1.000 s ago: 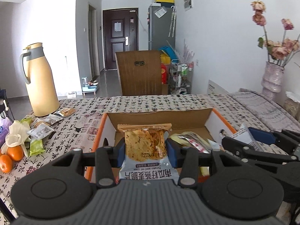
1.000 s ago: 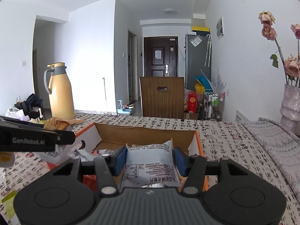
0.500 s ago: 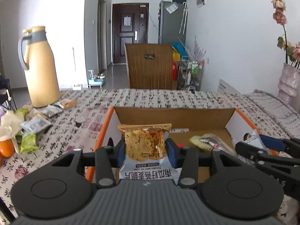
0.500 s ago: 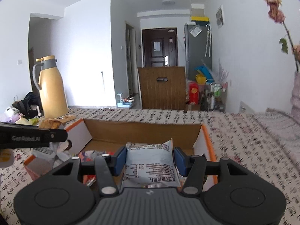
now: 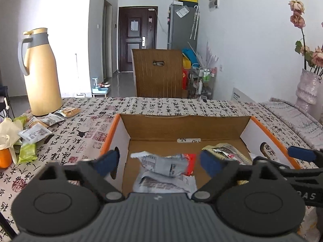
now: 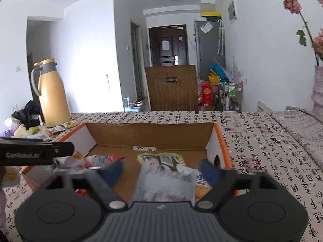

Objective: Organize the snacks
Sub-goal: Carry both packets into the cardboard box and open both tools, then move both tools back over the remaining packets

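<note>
- My left gripper (image 5: 159, 162) hung over the cardboard box (image 5: 183, 125), its jaws opening wide with nothing pressed between the pads; a grey-white snack packet (image 5: 163, 168) lay loose below them on the box floor.
- My right gripper (image 6: 161, 171) was likewise opening, its pads clear of the pale snack pouch (image 6: 164, 183) lying in the box near the right wall.
- Several snacks were already in the box, among them a dark wrapper with a red label (image 5: 226, 153) at its right side.
- I judged the job partly done: a heap of loose packets (image 5: 34, 133) waited at the tabletop's left edge, by the yellow thermos jug (image 5: 42, 74).
- An orange (image 5: 5, 157) sat at that edge too.
- Readable writing: "GenRobot.AI" on the left gripper's side in the right wrist view; the packet print was too blurred to read.
- The tablecloth (image 5: 161, 104) bore printed calligraphy characters.
</note>
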The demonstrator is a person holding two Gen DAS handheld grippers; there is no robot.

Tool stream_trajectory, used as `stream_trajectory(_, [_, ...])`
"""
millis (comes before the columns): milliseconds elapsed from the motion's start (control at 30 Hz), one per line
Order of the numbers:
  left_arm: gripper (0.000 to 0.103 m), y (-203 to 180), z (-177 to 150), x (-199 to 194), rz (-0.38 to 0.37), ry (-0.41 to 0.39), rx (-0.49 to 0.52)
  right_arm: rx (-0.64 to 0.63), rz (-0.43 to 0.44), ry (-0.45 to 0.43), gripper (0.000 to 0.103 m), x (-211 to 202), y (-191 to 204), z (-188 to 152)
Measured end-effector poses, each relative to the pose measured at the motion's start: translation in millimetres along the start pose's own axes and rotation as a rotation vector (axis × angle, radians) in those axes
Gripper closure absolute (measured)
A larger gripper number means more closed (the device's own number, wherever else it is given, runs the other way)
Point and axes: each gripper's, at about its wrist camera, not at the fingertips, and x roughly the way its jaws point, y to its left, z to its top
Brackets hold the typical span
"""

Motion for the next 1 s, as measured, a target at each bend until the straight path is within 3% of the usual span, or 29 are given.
stream_trajectory(633, [0.000,1.6,9.0,-13.5,-0.003,-0.016,-0.032,-0.009,-0.031,-0.021,0.000,-11.4,1.7,6.9])
stream_trajectory(1000, [0.000,-2.2,18.2,-49.4,-0.011,-0.050,-0.030,-0.010,-0.071,-0.045,0.000,-49.5,5.6,9.3])
